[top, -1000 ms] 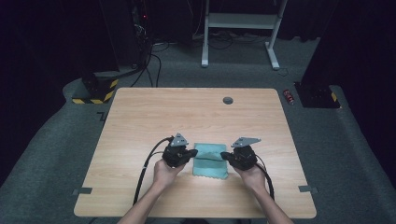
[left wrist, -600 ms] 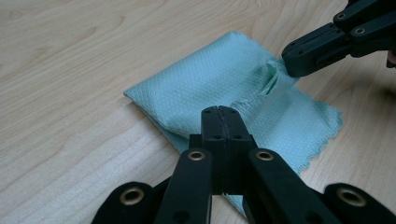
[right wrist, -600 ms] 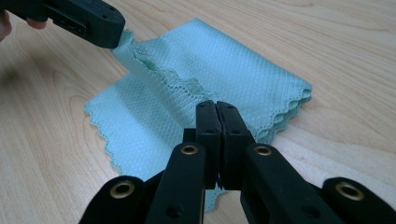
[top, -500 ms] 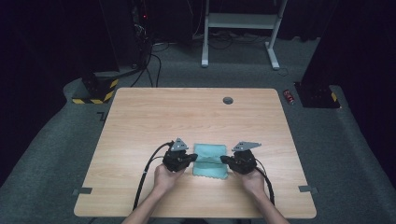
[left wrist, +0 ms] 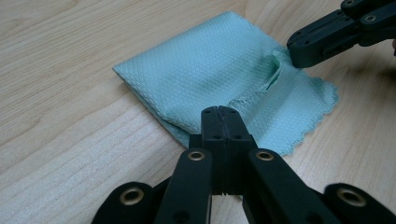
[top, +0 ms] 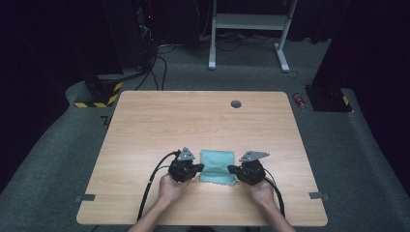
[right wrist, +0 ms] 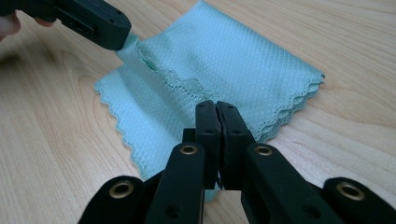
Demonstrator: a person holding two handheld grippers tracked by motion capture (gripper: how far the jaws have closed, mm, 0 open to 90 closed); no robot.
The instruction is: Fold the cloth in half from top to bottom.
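So both grippers are clamped on the folded teal waffle-weave cloth (top: 217,166): left gripper (top: 198,169) at its left edge, right gripper (top: 231,169) at its right edge.

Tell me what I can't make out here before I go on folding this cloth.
- Cloth edge inside the left gripper: left gripper view, hidden by the closed jaws, so how many layers are pinched is unclear.
- Same at the right gripper: right gripper view, jaws cover the edge.
- Cloth's underside layers: hidden by the top fold in every view.
- Small red object on the floor beside the table: high view, too small to identify.
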